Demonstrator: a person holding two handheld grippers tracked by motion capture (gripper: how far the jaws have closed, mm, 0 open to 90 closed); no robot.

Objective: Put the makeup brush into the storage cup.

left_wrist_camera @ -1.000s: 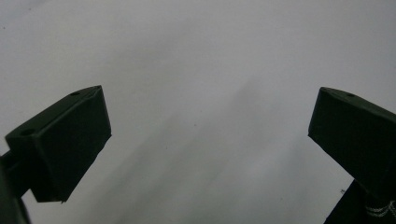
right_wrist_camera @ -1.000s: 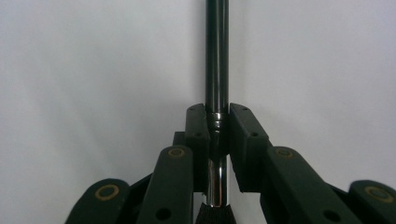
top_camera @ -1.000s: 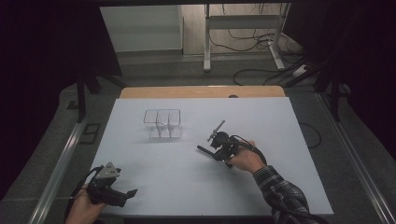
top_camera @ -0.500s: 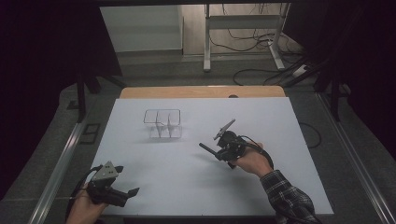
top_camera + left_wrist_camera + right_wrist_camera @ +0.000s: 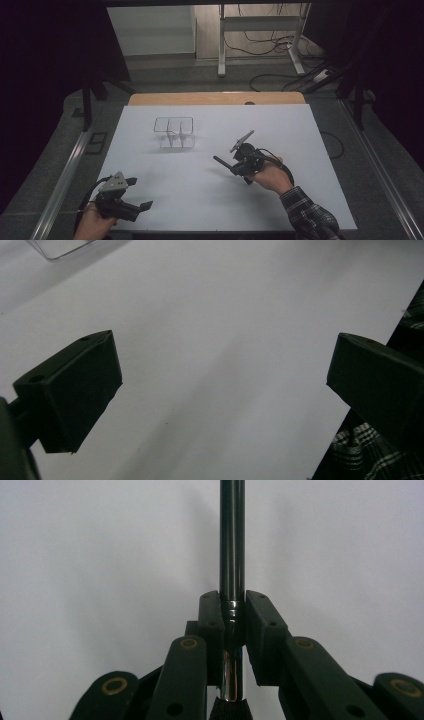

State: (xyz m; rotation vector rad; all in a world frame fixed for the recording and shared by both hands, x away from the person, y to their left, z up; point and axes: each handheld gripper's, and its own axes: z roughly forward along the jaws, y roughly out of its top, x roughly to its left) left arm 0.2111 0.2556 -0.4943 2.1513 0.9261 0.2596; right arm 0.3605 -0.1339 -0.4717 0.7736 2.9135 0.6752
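1. Gripping a thin dark rod (image 5: 232, 540), the right claw (image 5: 232, 612) is clenched on it: in the right gripper view both pads pinch the shaft just above a ringed collar, and the rod runs straight up out of the jaws.
2. In the high view the right claw (image 5: 239, 162) sits right of centre on the white bench (image 5: 300, 150), with the rod (image 5: 222, 162) poking out toward the left, slightly tilted.
3. Changed since a second ago: the right hand (image 5: 267, 175) has drifted a little toward the near edge and lifted slightly (small shift, not a big carry). The rod came along with it, so the grip holds.
4. The grey plate on top of the right claw has also tipped more upright, which suggests the wrist turned a bit.
5. The clear rack (image 5: 174, 132) stands left of centre, well apart from the rod, and has not moved; its corner shows in the left gripper view (image 5: 60, 247).
6. The left claw (image 5: 220, 385) is released, jaws wide with nothing between them, bare bench beneath. In the high view it sits at the near left corner (image 5: 125, 202), same as before.
7. Judgement: the rod is picked up and in transit, probably headed for the rack; placing is not yet begun (the left claw looks idle).
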